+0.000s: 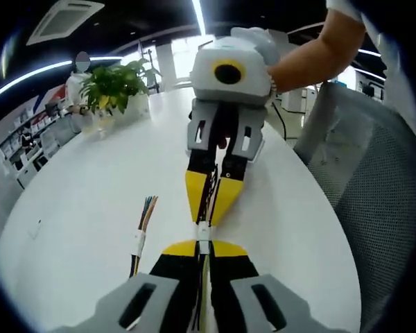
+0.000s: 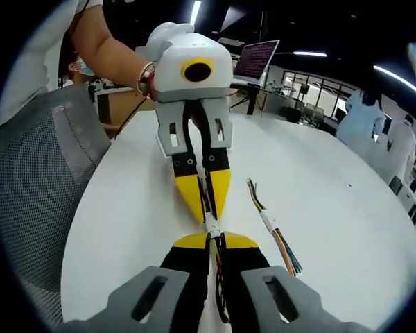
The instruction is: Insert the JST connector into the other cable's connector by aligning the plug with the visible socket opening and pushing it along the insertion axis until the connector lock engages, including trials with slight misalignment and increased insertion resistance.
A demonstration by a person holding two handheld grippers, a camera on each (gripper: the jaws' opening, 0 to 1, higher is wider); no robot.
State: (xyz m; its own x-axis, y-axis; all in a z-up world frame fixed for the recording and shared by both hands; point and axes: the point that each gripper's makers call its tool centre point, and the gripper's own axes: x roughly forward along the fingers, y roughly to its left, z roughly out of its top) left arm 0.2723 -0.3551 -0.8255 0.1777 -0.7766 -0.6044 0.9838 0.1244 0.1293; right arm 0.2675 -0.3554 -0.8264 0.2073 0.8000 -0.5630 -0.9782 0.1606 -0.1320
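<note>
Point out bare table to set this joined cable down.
Free: white table between the spare cable and the potted plant; also the strip between the grippers and the mesh chair. Crowded: the middle, where left gripper and right gripper meet tip to tip.

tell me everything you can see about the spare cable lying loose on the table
The spare cable is a flat bundle of thin multicoloured wires with a small white connector around its middle. It lies loose on the white table, beside the two grippers' meeting tips, touched by neither. Its wire ends fan out slightly.
</note>
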